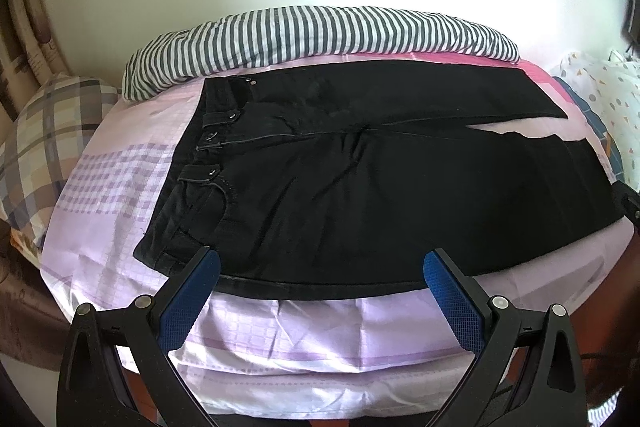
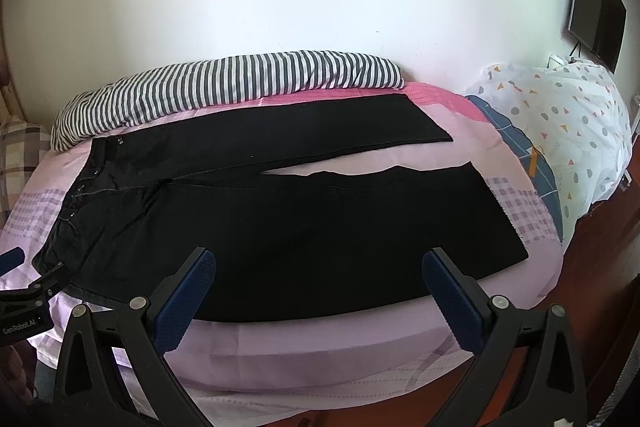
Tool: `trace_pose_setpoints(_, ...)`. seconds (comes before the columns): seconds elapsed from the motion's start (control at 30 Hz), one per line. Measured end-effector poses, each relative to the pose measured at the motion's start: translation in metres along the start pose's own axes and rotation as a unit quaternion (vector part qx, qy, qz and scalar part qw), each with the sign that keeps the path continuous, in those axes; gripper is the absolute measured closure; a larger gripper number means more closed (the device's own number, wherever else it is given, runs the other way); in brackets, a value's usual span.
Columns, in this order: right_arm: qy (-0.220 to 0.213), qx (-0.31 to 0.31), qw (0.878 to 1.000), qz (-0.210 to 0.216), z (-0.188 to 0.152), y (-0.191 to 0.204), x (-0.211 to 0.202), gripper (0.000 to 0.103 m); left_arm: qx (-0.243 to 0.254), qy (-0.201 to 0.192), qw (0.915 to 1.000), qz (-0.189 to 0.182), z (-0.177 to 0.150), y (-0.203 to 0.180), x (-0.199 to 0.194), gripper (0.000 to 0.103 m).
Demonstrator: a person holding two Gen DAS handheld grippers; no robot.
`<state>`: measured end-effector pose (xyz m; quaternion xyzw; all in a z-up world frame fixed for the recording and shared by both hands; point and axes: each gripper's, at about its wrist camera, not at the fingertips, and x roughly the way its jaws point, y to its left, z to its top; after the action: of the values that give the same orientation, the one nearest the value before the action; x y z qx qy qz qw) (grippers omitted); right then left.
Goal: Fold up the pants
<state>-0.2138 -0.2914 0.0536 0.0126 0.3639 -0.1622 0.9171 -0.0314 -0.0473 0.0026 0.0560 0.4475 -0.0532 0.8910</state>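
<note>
The black jeans (image 2: 280, 219) lie spread flat on the bed (image 2: 320, 343), front up, waistband toward the plaid pillow (image 1: 52, 135) and both legs stretched toward the spotted duvet (image 2: 560, 131). The legs are parted by a narrow wedge of sheet, so no fold looks made yet; judging from this, the whole job remains: one leg laid over the other, then the length folded up.

The left tongs (image 1: 320, 267) stand wide apart with nothing between them, at the near edge of the jeans by the waist corner. The right tongs (image 2: 320, 267) are likewise spread and empty, at the near hem side of the closer leg.

Count: one pair of jeans with two legs, two tongs, one striped duvet (image 2: 224, 83) rolled along the wall beyond the jeans, one plaid pillow, one spotted duvet, one wall television (image 2: 596, 7).
</note>
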Motion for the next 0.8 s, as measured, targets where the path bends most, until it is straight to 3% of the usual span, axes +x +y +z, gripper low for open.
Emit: trace_pose_setpoints(0.8, -0.007, -0.006, 1.000, -0.004, 0.003, -0.001, -0.009, 0.000, 0.019, -0.021, 0.9996, -0.006, 0.000, -0.016, -0.020, 0.002)
